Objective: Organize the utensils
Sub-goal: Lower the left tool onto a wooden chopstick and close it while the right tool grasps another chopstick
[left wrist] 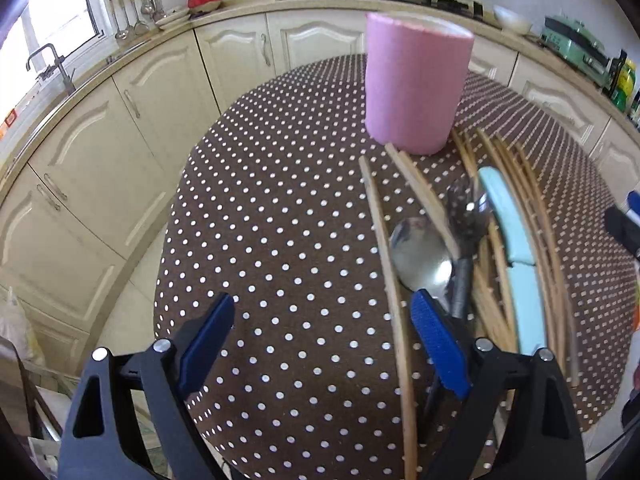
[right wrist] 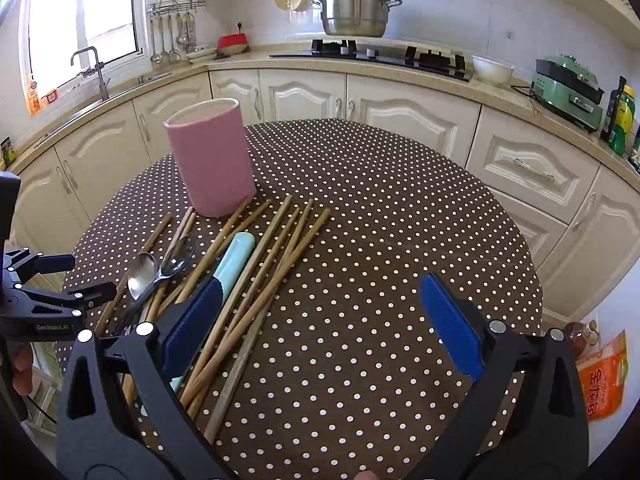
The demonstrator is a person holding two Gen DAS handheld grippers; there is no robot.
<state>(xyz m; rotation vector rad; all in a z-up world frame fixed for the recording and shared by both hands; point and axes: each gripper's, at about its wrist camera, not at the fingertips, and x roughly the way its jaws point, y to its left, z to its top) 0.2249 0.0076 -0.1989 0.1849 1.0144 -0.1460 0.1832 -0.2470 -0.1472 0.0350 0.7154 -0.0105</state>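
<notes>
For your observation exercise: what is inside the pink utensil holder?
In the right wrist view, only the pale inner rim of the pink utensil holder shows, with nothing sticking out above it. Its wall hides the bottom. The chopsticks lie outside on the table.

Hidden and blurred parts of the utensil pile

The spoon point(left wrist: 420, 256) handle ran behind the left gripper's point(left wrist: 324, 344) right finger; the chopsticks point(left wrist: 520, 216) were motion-blurred, their near ends cut off.

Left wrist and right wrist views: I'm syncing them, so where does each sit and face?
Left wrist: on the left tongs, low over the table, facing the pink holder; its open blue pads show.
Right wrist: on the right tongs, right of the pile, facing the holder and counter; its open pads and the left tongs show.
Shared: holder, chopsticks, spoon, polka-dot tablecloth.
</notes>
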